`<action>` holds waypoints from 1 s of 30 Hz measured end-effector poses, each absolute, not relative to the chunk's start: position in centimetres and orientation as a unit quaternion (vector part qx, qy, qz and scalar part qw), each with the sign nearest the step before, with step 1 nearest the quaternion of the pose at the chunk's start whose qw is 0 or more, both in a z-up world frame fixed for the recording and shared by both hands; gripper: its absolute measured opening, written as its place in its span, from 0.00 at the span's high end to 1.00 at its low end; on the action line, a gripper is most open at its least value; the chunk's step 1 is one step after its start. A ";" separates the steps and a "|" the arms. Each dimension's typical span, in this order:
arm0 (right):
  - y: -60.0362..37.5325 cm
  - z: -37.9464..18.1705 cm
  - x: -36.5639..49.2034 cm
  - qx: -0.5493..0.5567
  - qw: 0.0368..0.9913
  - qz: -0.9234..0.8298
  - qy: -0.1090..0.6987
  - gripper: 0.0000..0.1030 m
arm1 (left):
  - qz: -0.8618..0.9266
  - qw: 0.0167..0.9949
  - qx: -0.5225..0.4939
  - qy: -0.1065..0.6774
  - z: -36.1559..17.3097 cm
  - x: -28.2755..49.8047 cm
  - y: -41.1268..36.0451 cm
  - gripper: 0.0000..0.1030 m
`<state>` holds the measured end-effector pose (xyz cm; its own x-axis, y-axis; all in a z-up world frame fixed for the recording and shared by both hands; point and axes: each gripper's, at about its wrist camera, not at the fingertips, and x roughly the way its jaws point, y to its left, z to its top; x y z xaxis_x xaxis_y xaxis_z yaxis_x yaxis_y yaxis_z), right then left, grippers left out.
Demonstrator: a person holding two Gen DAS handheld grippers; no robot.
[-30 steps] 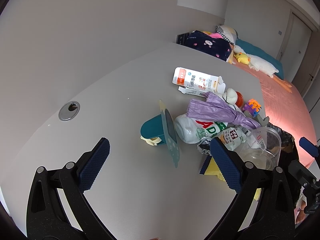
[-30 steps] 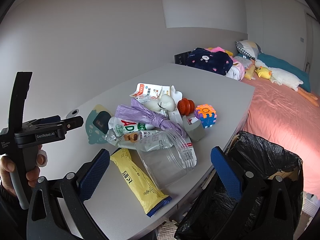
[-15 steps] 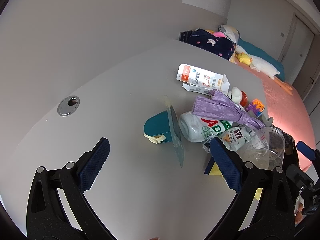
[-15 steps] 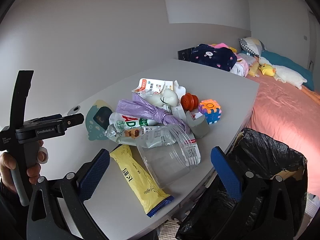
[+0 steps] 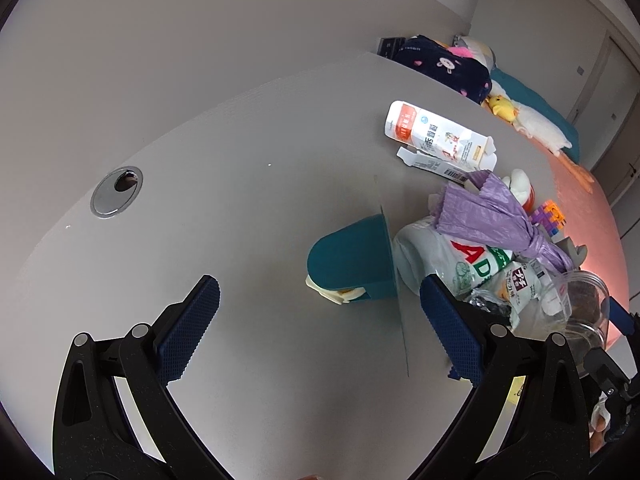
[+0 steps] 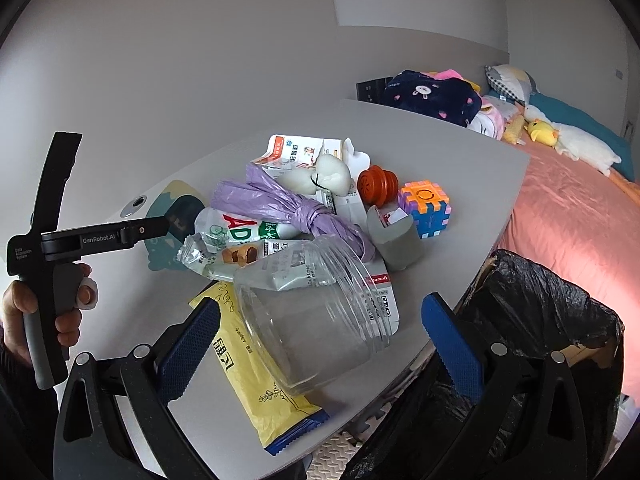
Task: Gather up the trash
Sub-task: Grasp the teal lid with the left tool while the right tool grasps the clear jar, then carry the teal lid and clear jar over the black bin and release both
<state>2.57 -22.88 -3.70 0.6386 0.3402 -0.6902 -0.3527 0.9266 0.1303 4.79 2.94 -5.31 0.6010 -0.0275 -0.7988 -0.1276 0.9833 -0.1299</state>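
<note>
A heap of trash lies on the grey table (image 6: 460, 184): a clear plastic jar (image 6: 312, 316) on its side, a yellow wrapper (image 6: 256, 364), a white pouch with red letters (image 6: 236, 232), a knotted purple bag (image 6: 280, 204) and a flattened white carton (image 6: 296, 152). My right gripper (image 6: 320, 348) is open and empty, its fingers either side of the jar, just short of it. My left gripper (image 5: 320, 324) is open and empty above the table, facing a teal package (image 5: 352, 264) beside the pouch (image 5: 444, 256). A bin lined with a black bag (image 6: 532, 320) stands below the table's edge.
An orange toy (image 6: 378, 188), a coloured puzzle cube (image 6: 426, 208) and a grey cup-like piece (image 6: 394, 240) sit among the trash. A metal cable grommet (image 5: 116, 196) is set in the table. A bed with plush toys (image 6: 568, 144) lies beyond.
Both grippers have moved forward, closer to the heap. The right gripper now has the jar between its open fingers. Nothing has been grasped.
</note>
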 end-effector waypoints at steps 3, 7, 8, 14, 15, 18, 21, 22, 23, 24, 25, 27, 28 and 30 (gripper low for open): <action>-22.8 -4.0 3.2 -0.008 0.904 0.192 0.381 0.03 | 0.021 0.886 -0.099 0.452 -5.8 5.6 3.4 0.06; -22.4 -4.3 3.7 -0.014 0.904 0.194 0.381 0.03 | 0.013 0.882 -0.104 0.460 -6.3 6.6 3.5 0.06; -22.3 -4.4 3.8 -0.015 0.904 0.196 0.381 0.06 | 0.011 0.880 -0.105 0.462 -6.5 6.8 3.4 0.06; -21.3 -5.1 4.6 -0.025 0.894 0.210 0.395 0.33 | -0.002 0.872 -0.117 0.475 -7.4 7.5 3.5 0.22; -21.2 -5.1 4.6 -0.022 0.895 0.210 0.393 0.34 | -0.005 0.871 -0.122 0.476 -7.6 7.6 3.6 0.25; -21.1 -5.0 4.5 -0.014 0.895 0.217 0.389 0.34 | -0.002 0.873 -0.125 0.472 -7.6 7.6 3.6 0.46; -21.2 -4.5 4.2 -0.003 0.897 0.225 0.381 0.34 | 0.003 0.877 -0.122 0.466 -7.4 7.4 3.7 0.46; -21.2 -4.3 4.1 -0.001 0.898 0.225 0.377 0.34 | 0.007 0.879 -0.118 0.462 -7.2 7.2 3.7 0.47; -21.3 -4.0 4.0 0.001 0.899 0.226 0.374 0.34 | 0.008 0.881 -0.115 0.458 -7.0 7.1 3.7 0.47; -21.4 -3.7 3.9 0.002 0.900 0.227 0.371 0.34 | 0.006 0.883 -0.114 0.455 -6.7 7.0 3.7 0.47; -21.4 -3.4 3.8 0.003 0.902 0.226 0.369 0.34 | 0.005 0.886 -0.113 0.450 -6.3 6.8 3.7 0.47; -21.6 -2.9 3.7 0.006 0.904 0.225 0.364 0.34 | 0.007 0.891 -0.109 0.440 -5.6 6.3 3.6 0.47; -21.7 -2.7 3.6 0.008 0.905 0.224 0.362 0.34 | 0.008 0.894 -0.108 0.435 -5.2 6.1 3.6 0.47; -22.0 -2.2 3.3 0.012 0.906 0.223 0.358 0.34 | 0.007 0.898 -0.109 0.427 -4.3 5.8 3.6 0.47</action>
<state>3.28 -22.01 -2.17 0.6434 0.4132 -0.6444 -0.3965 0.9000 0.1812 5.84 3.58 -4.34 0.6350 -0.0799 -0.7684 -0.1064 0.9761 -0.1894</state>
